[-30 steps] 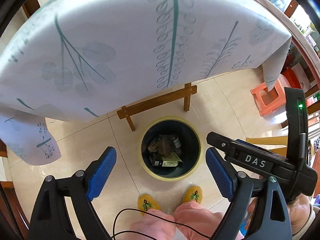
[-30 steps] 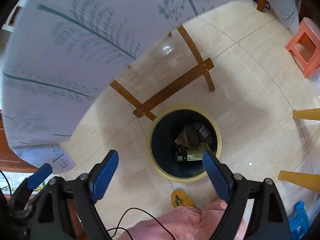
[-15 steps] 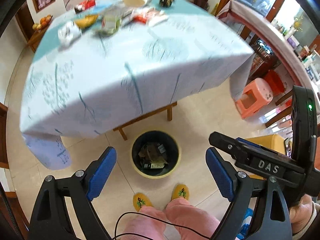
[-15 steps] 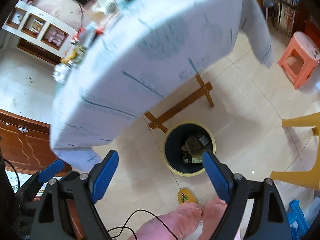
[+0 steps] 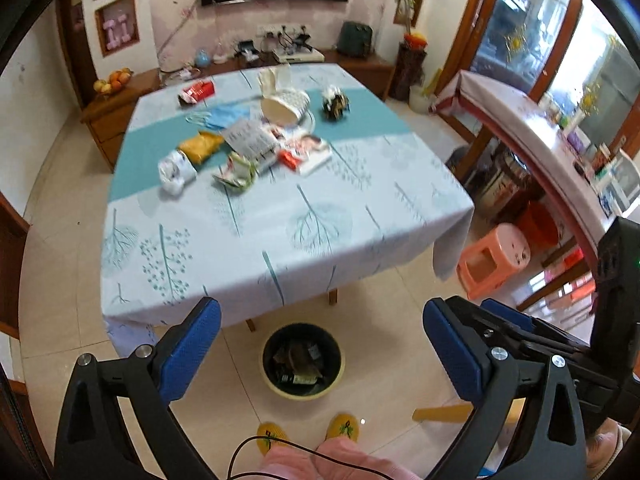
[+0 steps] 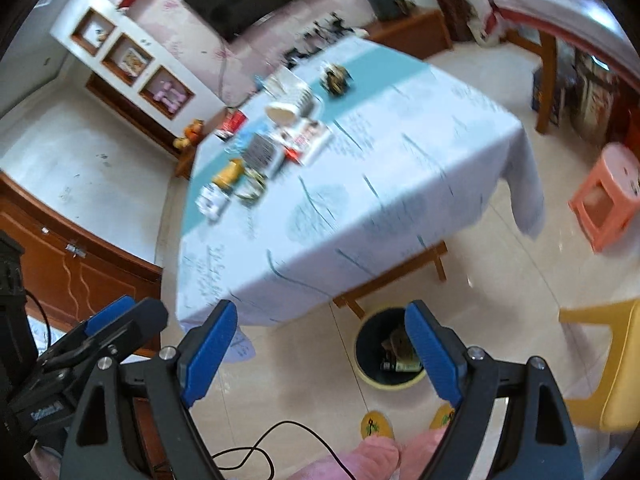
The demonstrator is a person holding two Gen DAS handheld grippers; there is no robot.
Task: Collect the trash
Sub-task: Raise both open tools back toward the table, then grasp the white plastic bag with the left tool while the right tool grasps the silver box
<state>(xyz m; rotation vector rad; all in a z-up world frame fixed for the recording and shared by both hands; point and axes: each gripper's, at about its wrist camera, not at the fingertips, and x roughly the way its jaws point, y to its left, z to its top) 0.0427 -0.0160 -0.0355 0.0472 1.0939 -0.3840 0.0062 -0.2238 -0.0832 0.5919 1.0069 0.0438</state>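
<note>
Trash lies scattered at the table's far side. Near it, the bin sits on the floor. Left gripper is opening, empty; right gripper gapes empty.

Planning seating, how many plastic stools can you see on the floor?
1: a pink stool beside the table's right corner. A blue one may be hidden at the frame's bottom edge.

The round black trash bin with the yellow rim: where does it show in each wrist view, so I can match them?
Left wrist view: the round black trash bin with the yellow rim sits low at centre, on the floor below the table's near edge.
Right wrist view: low and right of centre, partly hidden by the right gripper's blue finger.
Shared landmark: the orange plastic stool.
</note>
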